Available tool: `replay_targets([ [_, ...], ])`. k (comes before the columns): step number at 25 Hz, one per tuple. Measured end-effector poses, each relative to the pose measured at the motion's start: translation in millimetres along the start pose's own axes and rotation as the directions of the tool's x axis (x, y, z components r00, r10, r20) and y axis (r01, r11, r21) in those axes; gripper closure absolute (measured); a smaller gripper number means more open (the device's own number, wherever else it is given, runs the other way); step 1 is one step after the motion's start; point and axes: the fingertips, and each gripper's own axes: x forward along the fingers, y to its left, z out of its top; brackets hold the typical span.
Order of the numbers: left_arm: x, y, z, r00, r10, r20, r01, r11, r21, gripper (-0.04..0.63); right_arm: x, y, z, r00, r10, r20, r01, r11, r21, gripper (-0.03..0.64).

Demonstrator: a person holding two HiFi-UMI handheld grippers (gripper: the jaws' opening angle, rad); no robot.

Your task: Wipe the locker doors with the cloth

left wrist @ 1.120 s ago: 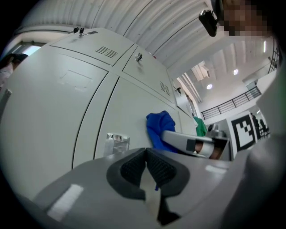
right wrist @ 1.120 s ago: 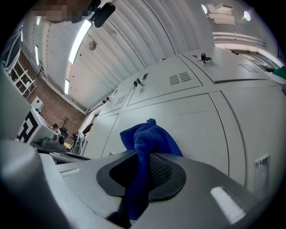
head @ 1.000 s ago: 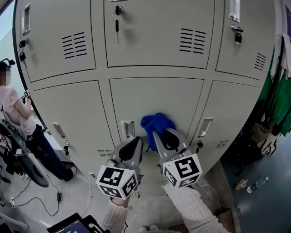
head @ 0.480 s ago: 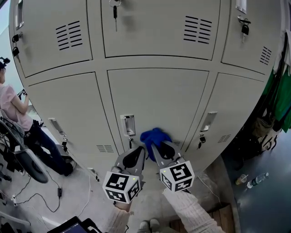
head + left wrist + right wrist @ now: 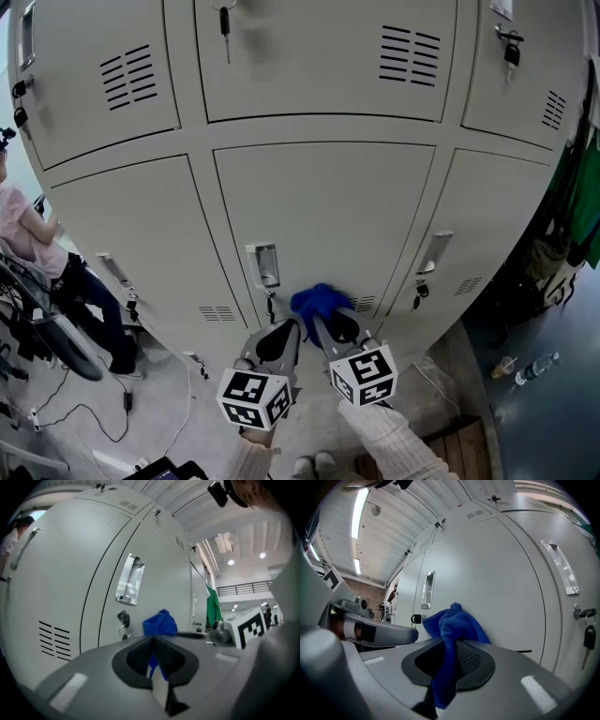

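- The right gripper [image 5: 326,317] has its jaws clamped on the cloth [image 5: 321,300]; a blue tail hangs back between the pads.
- The cloth is bunched against the middle lower door [image 5: 328,216], near its bottom edge.
- It sits between the key [image 5: 270,302] under the handle [image 5: 263,265] and the vents [image 5: 362,303].
- The left gripper [image 5: 289,326] hovers just beside the right one, jaws closed together, with no cloth in them that I can make out.
- Risk: a stroke to the left could snag the cloth on the key and pull it from the jaws.
- Risk: the wad is small, so a hard press could bring the jaw tips onto the paint.
- Risk: going lower would likely run the cloth off the door's bottom edge.
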Motion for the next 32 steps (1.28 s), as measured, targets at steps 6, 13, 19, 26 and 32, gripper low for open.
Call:
replay_targets([
  [6, -4, -4, 15, 1.000, -0.010, 0.015, 0.010, 0.999, 0.037, 0.595, -14, 0, 22, 0.999, 0.000, 0.042, 0.000, 1.000, -0.010, 0.560],
  [13, -9, -27, 68, 0.994, -0.064, 0.086, 0.053, 0.991, 0.127, 0.595, -56, -19, 99, 0.984, -0.026, 0.174, 0.044, 0.994, -0.102, 0.560],
  [19, 10, -60, 115, 0.975, -0.154, 0.159, 0.120, 0.971, 0.208, 0.595, -76, -47, 171, 0.955, -0.061, 0.291, 0.123, 0.973, -0.197, 0.560],
  [26, 27, -80, 174, 0.942, -0.213, 0.258, 0.137, 0.949, 0.285, 0.595, -84, -70, 236, 0.920, -0.059, 0.389, 0.189, 0.934, -0.305, 0.560],
  [32, 35, -85, 207, 0.923, -0.232, 0.306, 0.138, 0.944, 0.299, 0.595, -76, -87, 269, 0.907, -0.063, 0.415, 0.204, 0.931, -0.303, 0.558],
])
